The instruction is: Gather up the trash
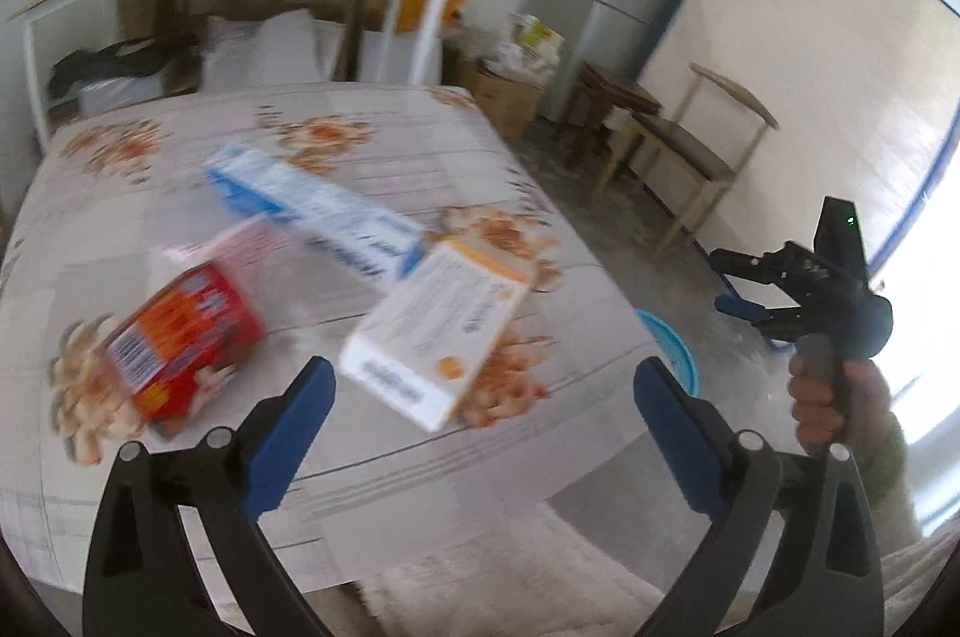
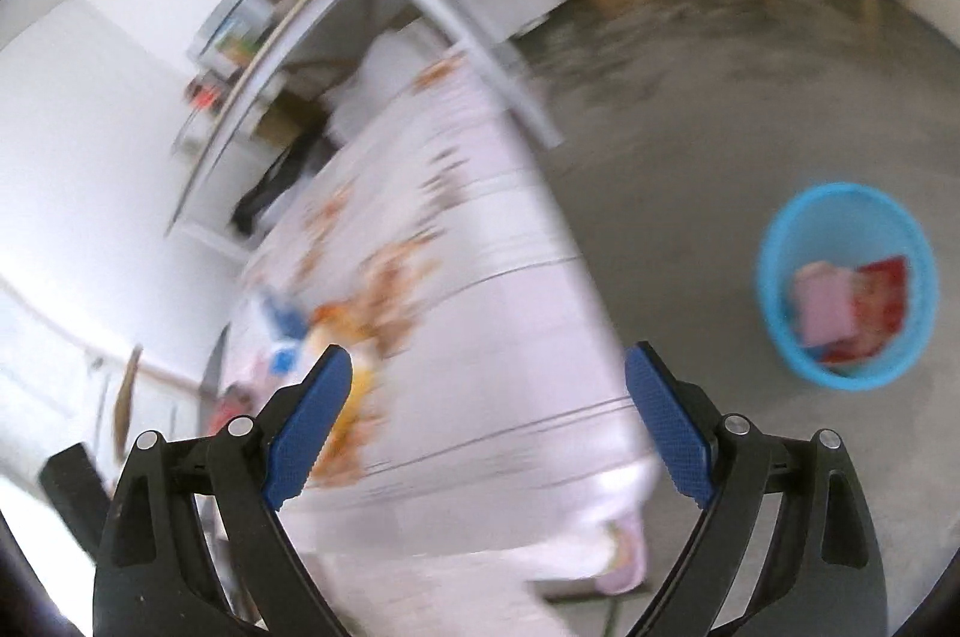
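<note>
Lying on the floral-clothed surface (image 1: 420,139), from left to right: a red box (image 1: 180,337) with its long axis running from near left to far right, a blue-and-white carton (image 1: 318,211) slanting from far left to near right, and a white-and-orange box (image 1: 438,325) tilted with its long axis running near left to far right. The left tool (image 1: 480,421) hovers before them, jaws spread wide and empty. The right tool (image 2: 486,427) is likewise wide and empty, with the blue bin (image 2: 780,265) on the floor at right holding pink and red packets.

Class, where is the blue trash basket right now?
In the right wrist view, the blue trash basket stands on the grey floor at the right, beside the table, with pink and red packaging inside.
</note>
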The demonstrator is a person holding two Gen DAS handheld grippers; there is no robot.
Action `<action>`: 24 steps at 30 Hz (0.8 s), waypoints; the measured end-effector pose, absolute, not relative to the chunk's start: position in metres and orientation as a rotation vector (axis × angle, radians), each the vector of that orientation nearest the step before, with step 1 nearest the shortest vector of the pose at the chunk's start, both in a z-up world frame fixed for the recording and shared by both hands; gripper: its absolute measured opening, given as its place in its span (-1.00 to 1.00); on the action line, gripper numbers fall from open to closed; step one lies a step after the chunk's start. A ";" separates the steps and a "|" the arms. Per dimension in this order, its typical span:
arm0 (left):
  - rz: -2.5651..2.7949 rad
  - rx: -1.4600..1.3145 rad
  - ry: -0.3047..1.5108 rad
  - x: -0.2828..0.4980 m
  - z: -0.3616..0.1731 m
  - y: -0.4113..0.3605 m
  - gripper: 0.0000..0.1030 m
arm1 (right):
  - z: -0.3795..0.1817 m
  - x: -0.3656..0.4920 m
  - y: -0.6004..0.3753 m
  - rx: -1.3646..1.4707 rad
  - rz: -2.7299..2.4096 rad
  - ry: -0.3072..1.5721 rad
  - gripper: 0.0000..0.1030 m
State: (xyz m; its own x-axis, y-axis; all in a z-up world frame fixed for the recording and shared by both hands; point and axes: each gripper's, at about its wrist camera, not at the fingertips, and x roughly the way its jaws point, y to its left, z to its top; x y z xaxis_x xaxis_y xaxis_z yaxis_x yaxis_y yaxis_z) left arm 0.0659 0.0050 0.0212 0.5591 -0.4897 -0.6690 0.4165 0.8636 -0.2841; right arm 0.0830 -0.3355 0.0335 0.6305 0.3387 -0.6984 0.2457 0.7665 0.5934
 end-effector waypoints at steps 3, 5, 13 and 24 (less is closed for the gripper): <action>-0.535 -0.144 0.776 0.060 0.015 0.024 0.89 | 0.033 0.103 -0.301 0.731 0.157 0.962 0.71; -0.552 -0.148 0.739 0.060 0.012 0.032 0.89 | 0.031 0.112 -0.280 0.744 0.199 0.998 0.71; -0.616 -0.065 0.680 0.078 -0.004 0.022 0.89 | 0.008 0.143 -0.223 0.780 0.271 1.146 0.29; -0.648 -0.070 0.764 0.123 -0.032 0.005 0.89 | -0.004 0.164 -0.212 0.788 0.263 1.227 0.04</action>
